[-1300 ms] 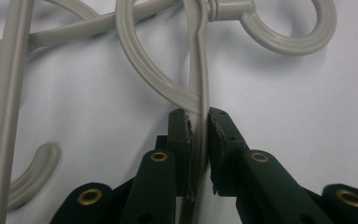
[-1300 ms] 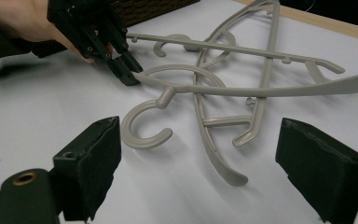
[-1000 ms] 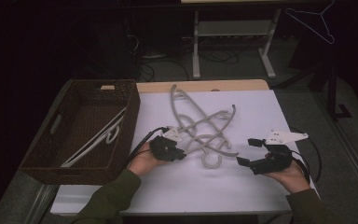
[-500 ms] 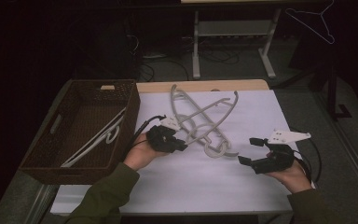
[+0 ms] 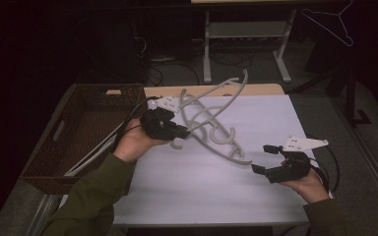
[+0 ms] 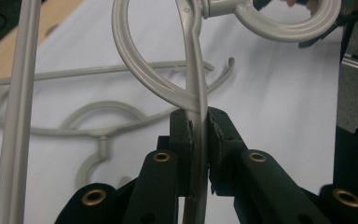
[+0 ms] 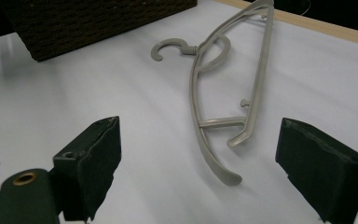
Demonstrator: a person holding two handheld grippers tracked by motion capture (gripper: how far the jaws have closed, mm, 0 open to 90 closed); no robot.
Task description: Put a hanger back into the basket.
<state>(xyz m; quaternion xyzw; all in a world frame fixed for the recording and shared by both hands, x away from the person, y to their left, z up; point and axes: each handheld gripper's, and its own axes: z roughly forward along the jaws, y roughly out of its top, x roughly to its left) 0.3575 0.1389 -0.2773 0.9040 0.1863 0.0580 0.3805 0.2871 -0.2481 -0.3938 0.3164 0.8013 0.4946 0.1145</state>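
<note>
**Hanger Lift: Left Grip Set, Right Tool Idle**

Grey plastic hanger (image 5: 211, 105) raised clear of the white table cover (image 5: 285, 123), tilted, hook end low at 7 o'clock of its frame, far arm high at 1 o'clock. Pinched at one thin arm of the frame between the pads of the left gripper (image 5: 179, 132), closed tight on the plastic (image 6: 198, 140); thin-section grip probably chosen for a secure hold between narrow jaws. Second hanger (image 5: 226, 142) flat on the cover beneath, hooks crossing the raised one as seen in the high view; tangle not ruled out. Right gripper (image 5: 266, 160) at 4 o'clock of the pile, low over the cover, jaws spread wide, nothing between them, aimed at the flat hanger (image 7: 228, 112). Woven basket (image 5: 98, 98) at 9 o'clock, one hanger (image 5: 96, 152) already inside, likely destination. Spare wire hanger (image 5: 327, 22) hung in the dark at 1 o'clock.
</note>
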